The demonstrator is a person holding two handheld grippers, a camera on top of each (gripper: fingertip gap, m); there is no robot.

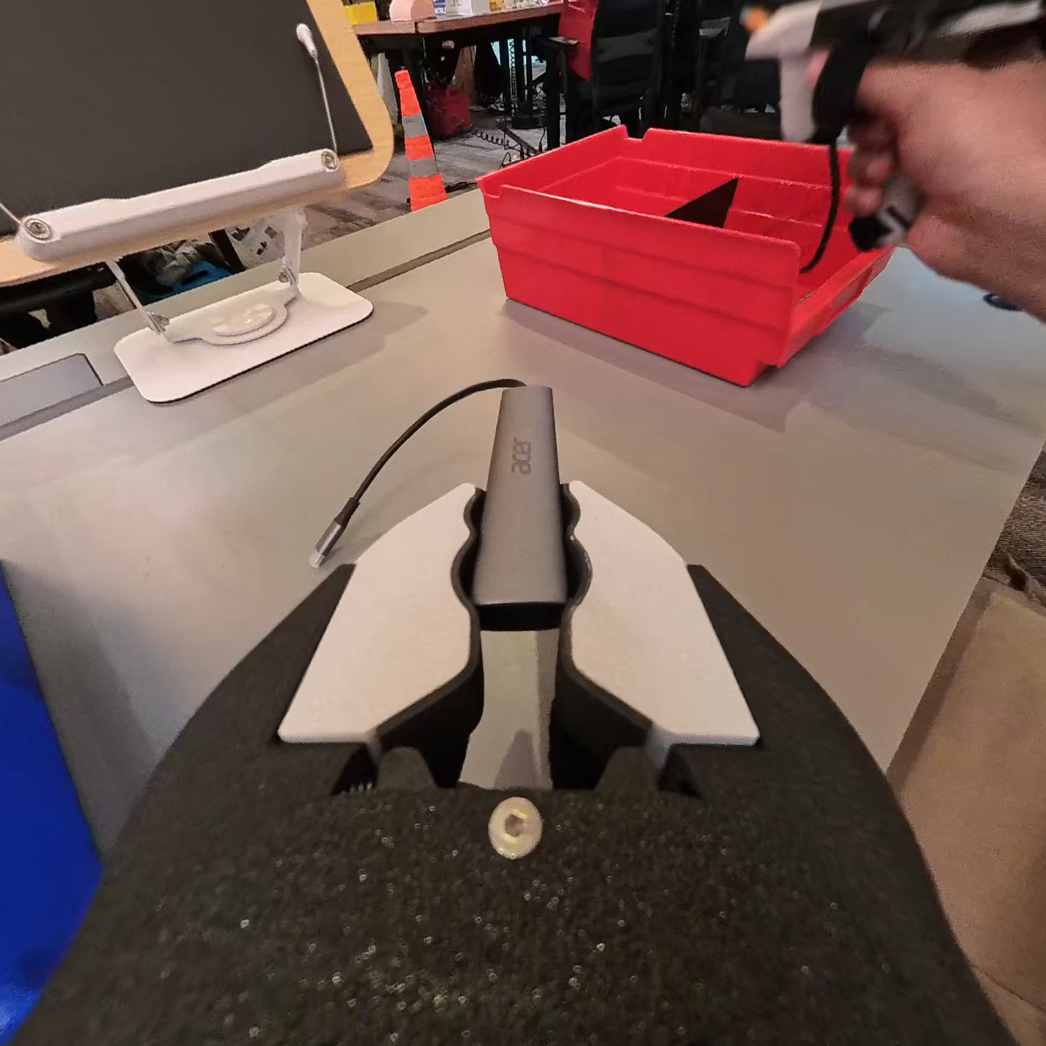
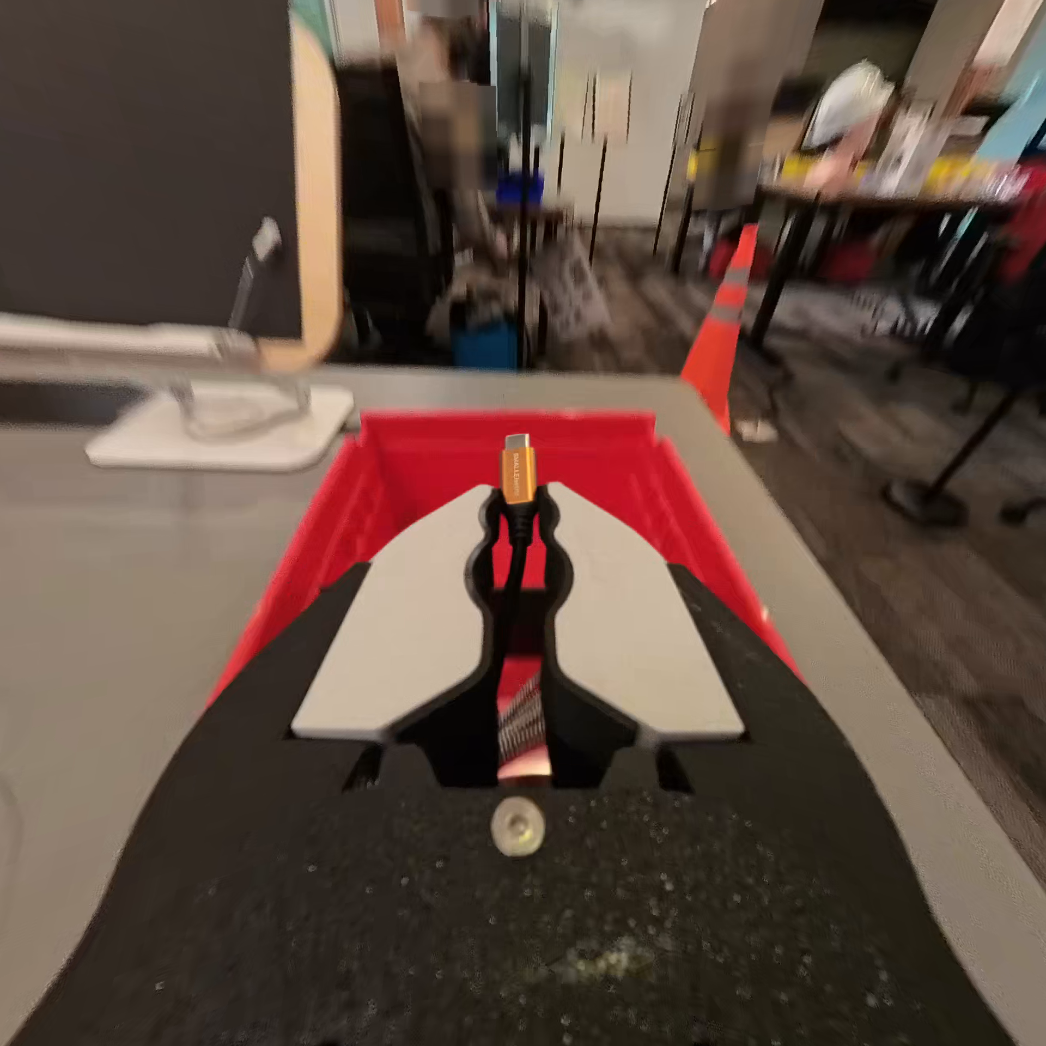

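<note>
The left gripper (image 1: 521, 543) has its jaws closed on a grey hub (image 1: 523, 498), which points forward above the grey surface (image 1: 707, 481); the hub's thin black lead (image 1: 396, 447) curves off its far end to the left and ends in a metal plug (image 1: 331, 540), just above or on the surface, I cannot tell which; the right gripper (image 2: 518, 504) has its jaws pinched on a black cable (image 2: 518, 543) just behind its orange plug (image 2: 518, 470), which sticks out forward over the red bin (image 2: 566, 453); in the left wrist view a hand (image 1: 962, 187) holds that gripper above the bin's right end; left of the bin stands a white stand (image 1: 243, 334) carrying a dark, wood-edged panel (image 1: 170, 85); beyond the surface's far edge an orange cone (image 1: 419, 147) stands on the floor.
</note>
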